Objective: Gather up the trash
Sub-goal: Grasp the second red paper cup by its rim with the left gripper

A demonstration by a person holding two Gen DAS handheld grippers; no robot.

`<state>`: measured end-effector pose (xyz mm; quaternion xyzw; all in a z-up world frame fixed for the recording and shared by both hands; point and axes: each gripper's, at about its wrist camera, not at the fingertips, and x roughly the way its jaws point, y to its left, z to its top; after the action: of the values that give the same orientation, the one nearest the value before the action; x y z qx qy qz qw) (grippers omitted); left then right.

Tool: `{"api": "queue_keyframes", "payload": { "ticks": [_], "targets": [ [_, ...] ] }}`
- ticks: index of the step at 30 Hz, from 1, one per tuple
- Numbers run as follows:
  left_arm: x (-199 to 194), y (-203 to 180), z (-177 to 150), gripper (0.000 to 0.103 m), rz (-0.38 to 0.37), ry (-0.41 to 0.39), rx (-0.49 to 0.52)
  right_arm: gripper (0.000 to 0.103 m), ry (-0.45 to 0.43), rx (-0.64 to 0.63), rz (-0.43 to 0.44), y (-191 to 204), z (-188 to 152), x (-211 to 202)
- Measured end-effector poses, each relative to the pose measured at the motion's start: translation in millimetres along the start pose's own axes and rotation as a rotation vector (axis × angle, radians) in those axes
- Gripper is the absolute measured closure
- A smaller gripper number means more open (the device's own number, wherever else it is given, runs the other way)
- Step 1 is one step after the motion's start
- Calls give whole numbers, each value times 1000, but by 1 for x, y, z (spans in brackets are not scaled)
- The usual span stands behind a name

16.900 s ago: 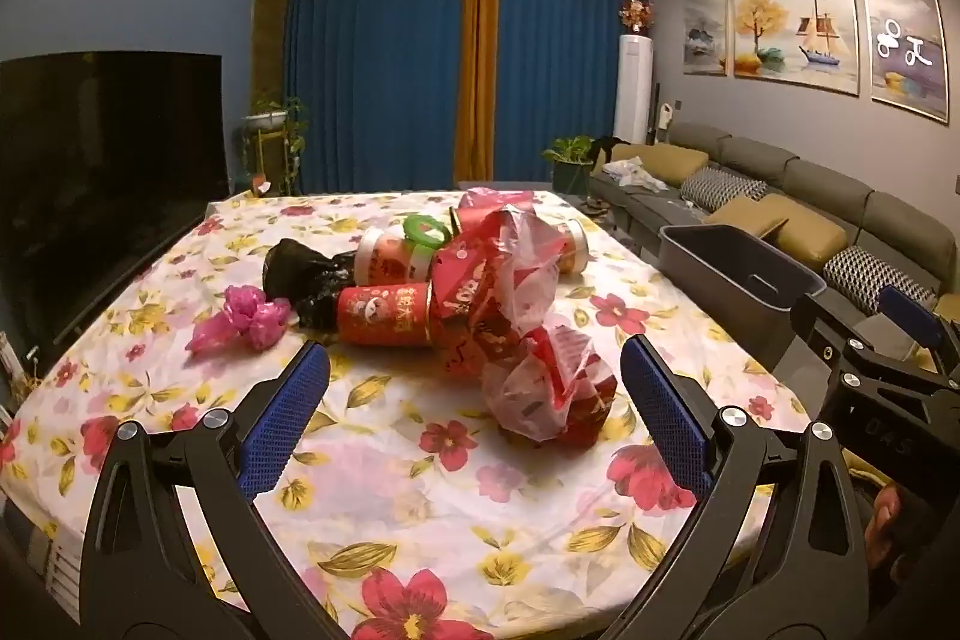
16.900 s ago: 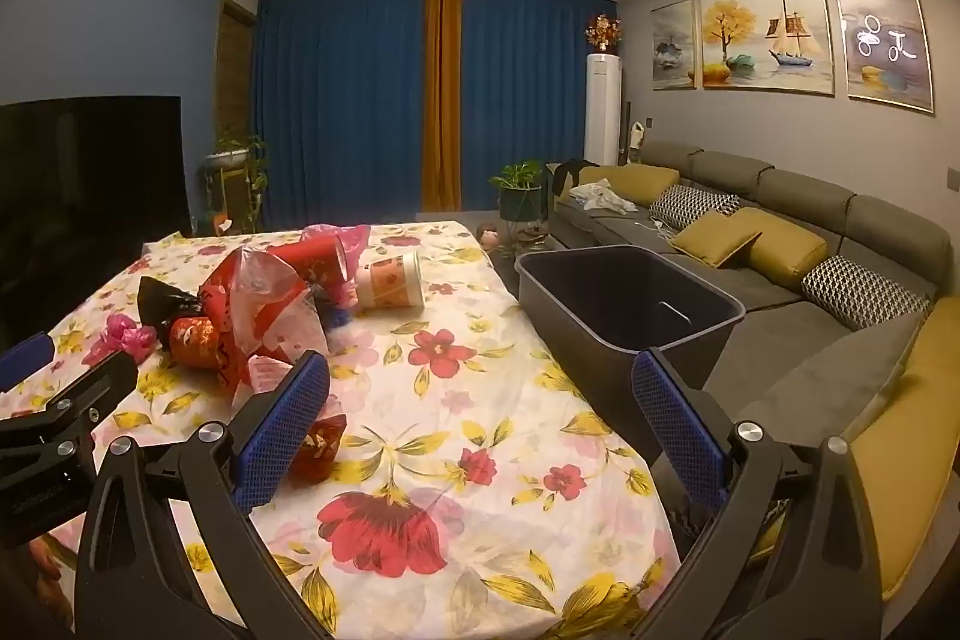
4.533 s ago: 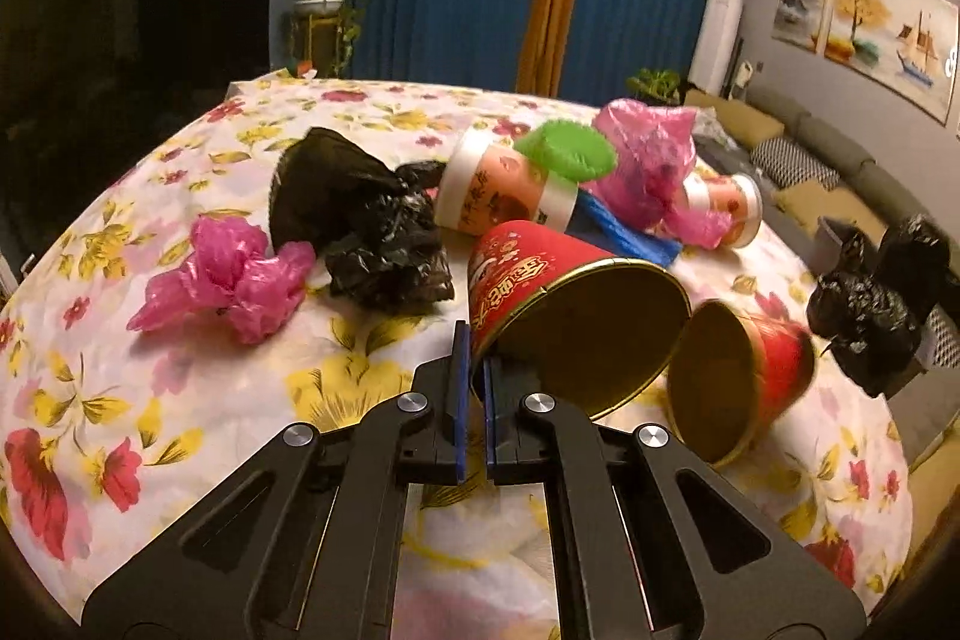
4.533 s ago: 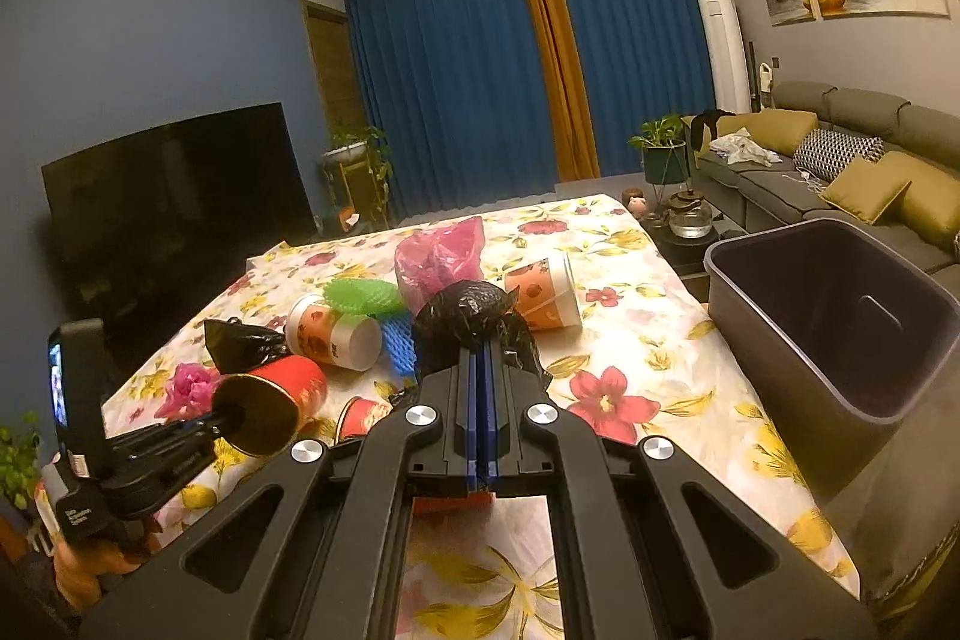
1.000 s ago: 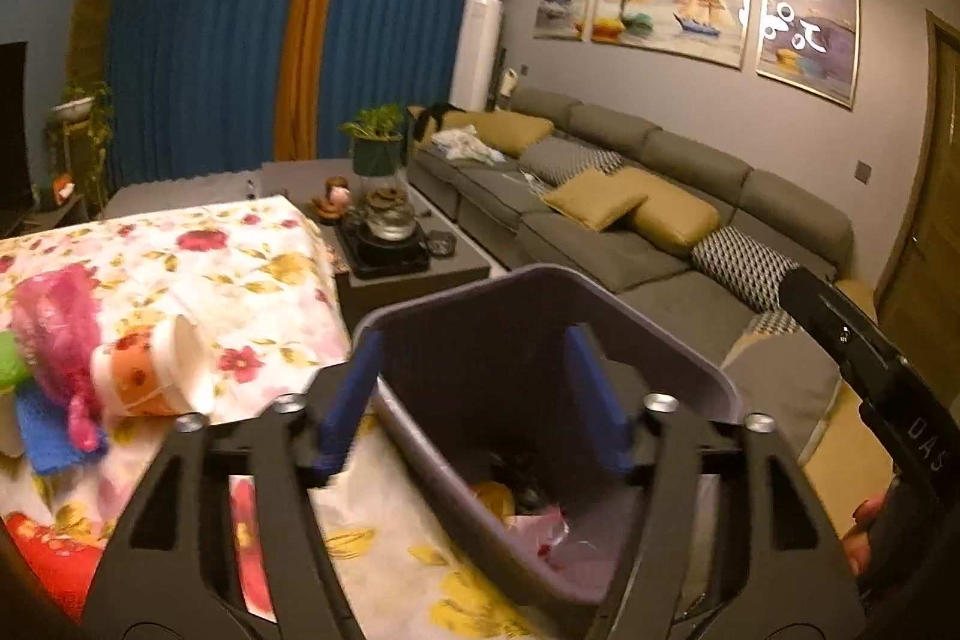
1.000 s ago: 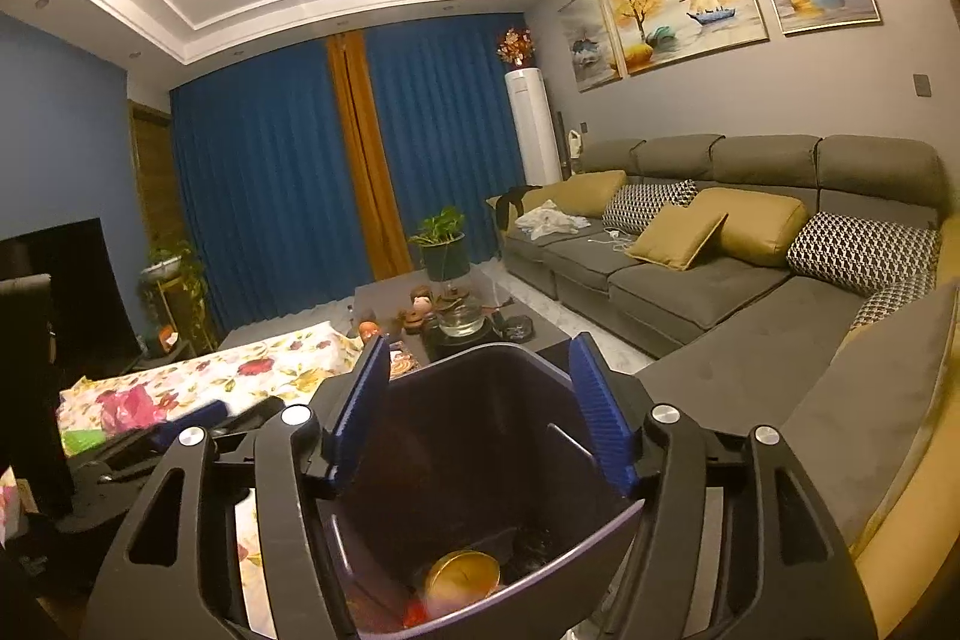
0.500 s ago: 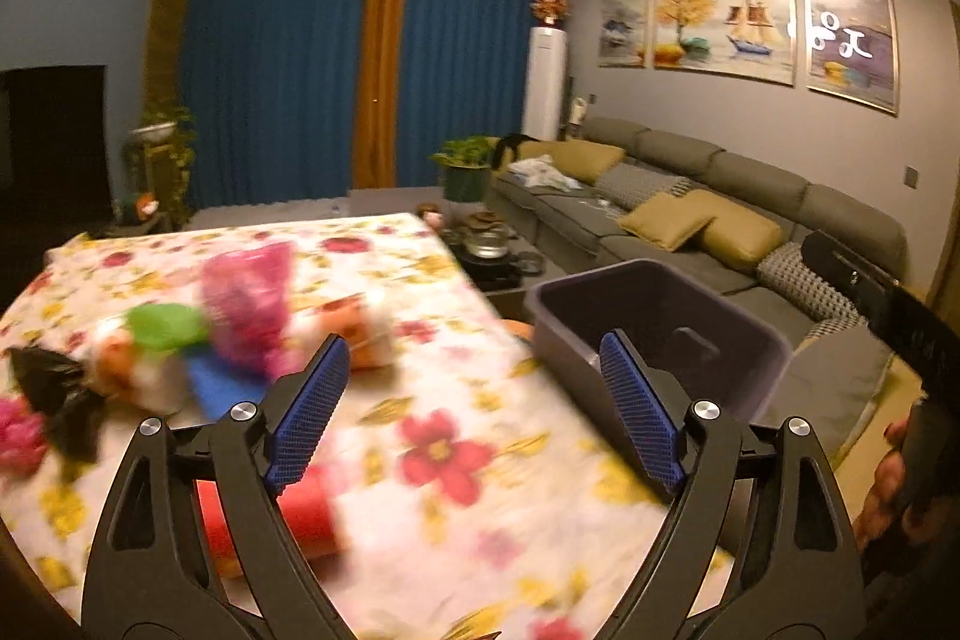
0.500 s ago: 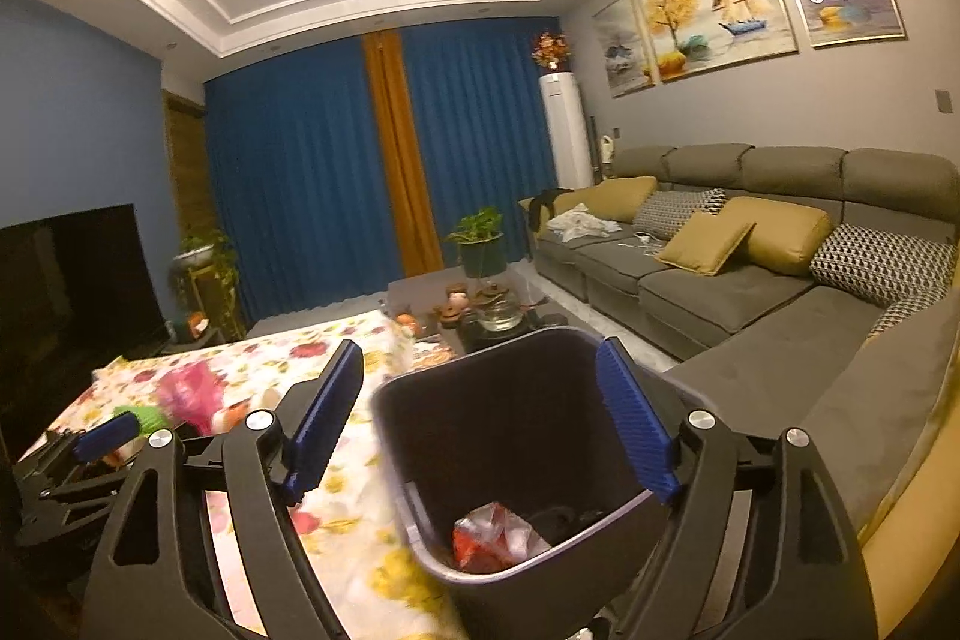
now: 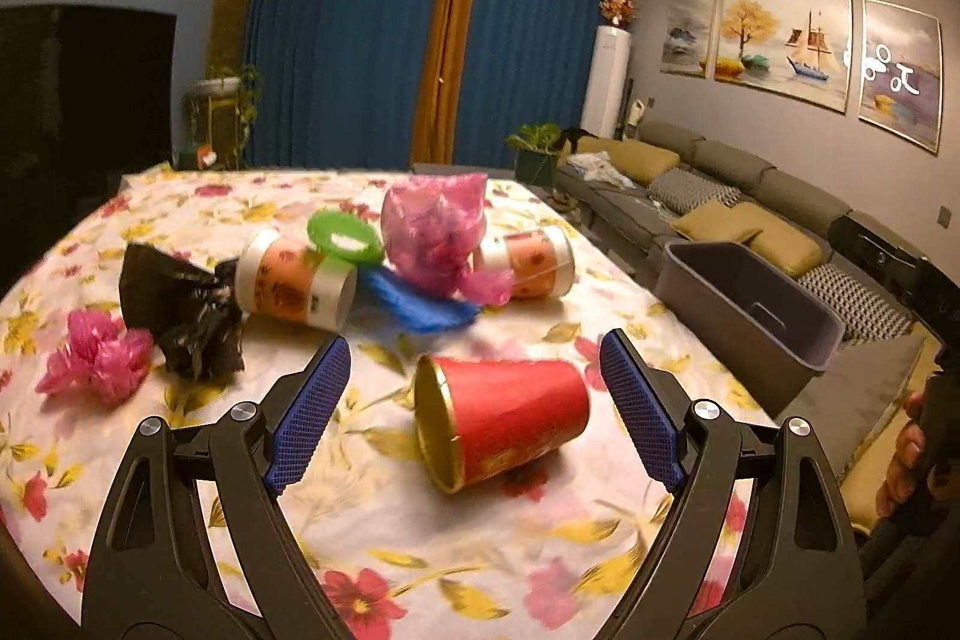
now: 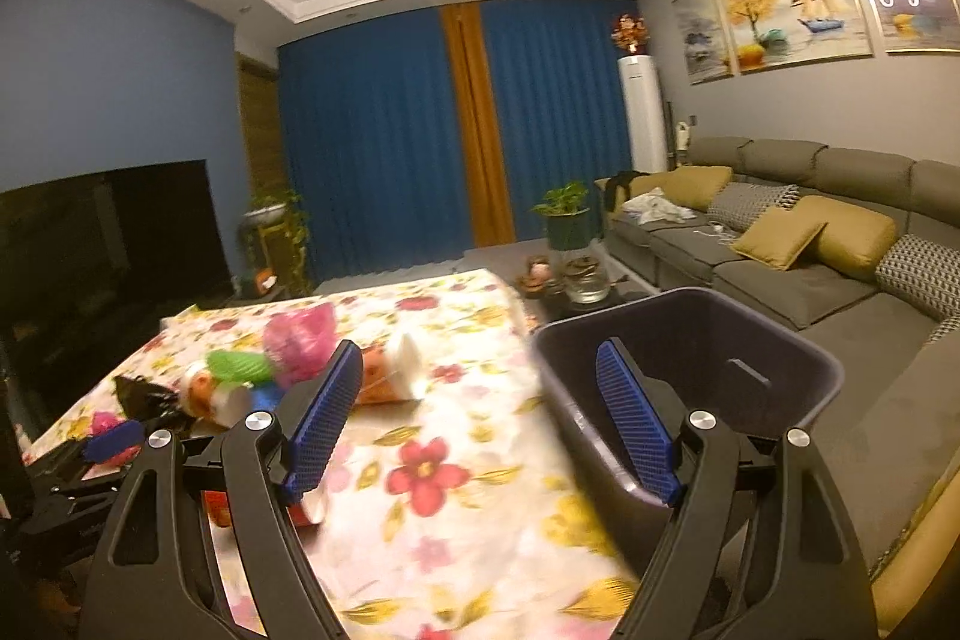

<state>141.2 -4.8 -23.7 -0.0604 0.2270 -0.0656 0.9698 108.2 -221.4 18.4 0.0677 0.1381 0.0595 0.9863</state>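
Observation:
My left gripper (image 9: 474,412) is open over the flowered table (image 9: 372,538), with a red paper cup (image 9: 510,415) lying on its side between and just beyond the blue pads, untouched. Behind it lie two orange-and-white cups (image 9: 294,283) (image 9: 528,259), a green lid (image 9: 345,235), a pink bag (image 9: 438,226), a blue scrap (image 9: 414,304), a black bag (image 9: 180,316) and a small pink bag (image 9: 96,361). My right gripper (image 10: 480,424) is open and empty, hanging between the table's edge and the dark grey bin (image 10: 708,370). The bin (image 9: 750,310) stands off the table's right side.
A grey sofa (image 10: 798,244) with yellow cushions runs along the right wall. A dark television (image 10: 108,232) stands on the left, blue curtains at the back. A low tea table with a plant (image 10: 564,268) sits beyond the bin. A hand (image 9: 906,454) shows at the right edge.
Both grippers swung left, away from the bin, back toward the table. The left one now faces the trash pile with the red cup in front. Both sets of jaws widened.

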Motion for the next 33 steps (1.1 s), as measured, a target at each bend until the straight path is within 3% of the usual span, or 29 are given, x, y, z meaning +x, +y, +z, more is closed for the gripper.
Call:
{"api": "queue_keyframes", "payload": {
  "ticks": [7, 13, 20, 24, 33],
  "targets": [
    [22, 11, -9, 26, -46, 75, -14, 25, 15, -26, 21, 19, -5, 7],
    [46, 14, -14, 45, -110, 172, -43, 25, 21, -37, 36, 23, -6, 11],
    [60, 15, -18, 75, -190, 240, -77, 25, 34, -53, 54, 31, -8, 16],
    [62, 12, -20, 101, -217, 248, -67, 25, 41, -67, 63, 36, -8, 19],
    [39, 19, -8, 101, -164, 157, -75, 25, 81, -109, 90, 55, -6, 38]
  ]
}}
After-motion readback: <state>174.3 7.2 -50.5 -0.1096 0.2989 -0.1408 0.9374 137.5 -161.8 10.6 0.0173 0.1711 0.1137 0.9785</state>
